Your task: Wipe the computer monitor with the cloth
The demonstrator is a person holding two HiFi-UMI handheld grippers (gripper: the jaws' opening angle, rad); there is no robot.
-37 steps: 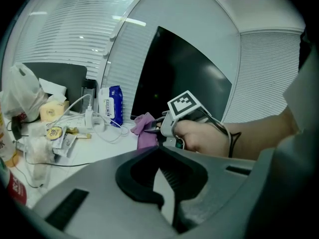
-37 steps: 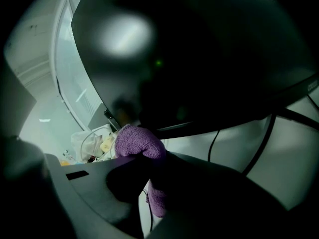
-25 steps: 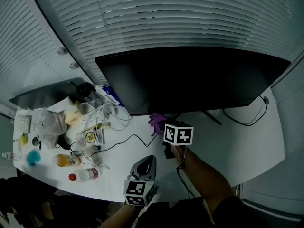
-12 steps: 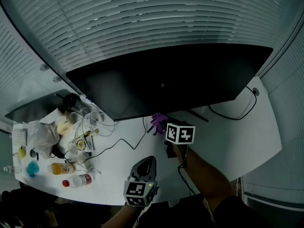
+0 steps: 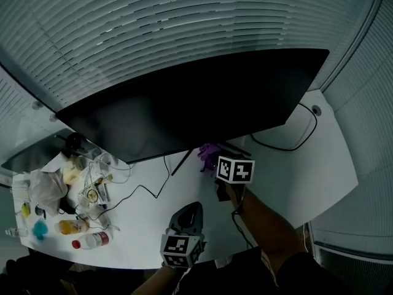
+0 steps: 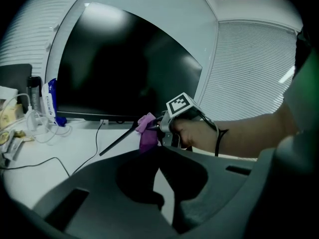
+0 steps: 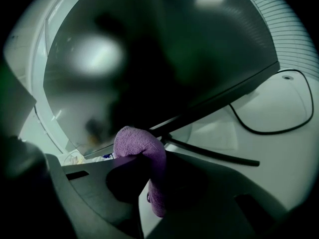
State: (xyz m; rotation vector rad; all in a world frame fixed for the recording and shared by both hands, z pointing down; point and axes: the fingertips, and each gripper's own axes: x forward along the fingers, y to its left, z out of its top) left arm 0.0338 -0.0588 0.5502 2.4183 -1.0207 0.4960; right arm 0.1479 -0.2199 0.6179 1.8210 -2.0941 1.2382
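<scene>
Left tongs (image 5: 193, 208), right tongs (image 5: 213, 163) closed

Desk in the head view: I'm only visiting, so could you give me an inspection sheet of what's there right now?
Surface: white desk, mostly bare at right.
Job's things: dark monitor; purple cloth near its lower edge.
Clutter: plastic bag, orange bottle, red-capped bottle, all at left end.
Grippers: right gripper shut on cloth; left gripper shut, empty, nearer the person.
Cables: black loop at right; thin lead running from clutter.
Surroundings: window blinds.
</scene>
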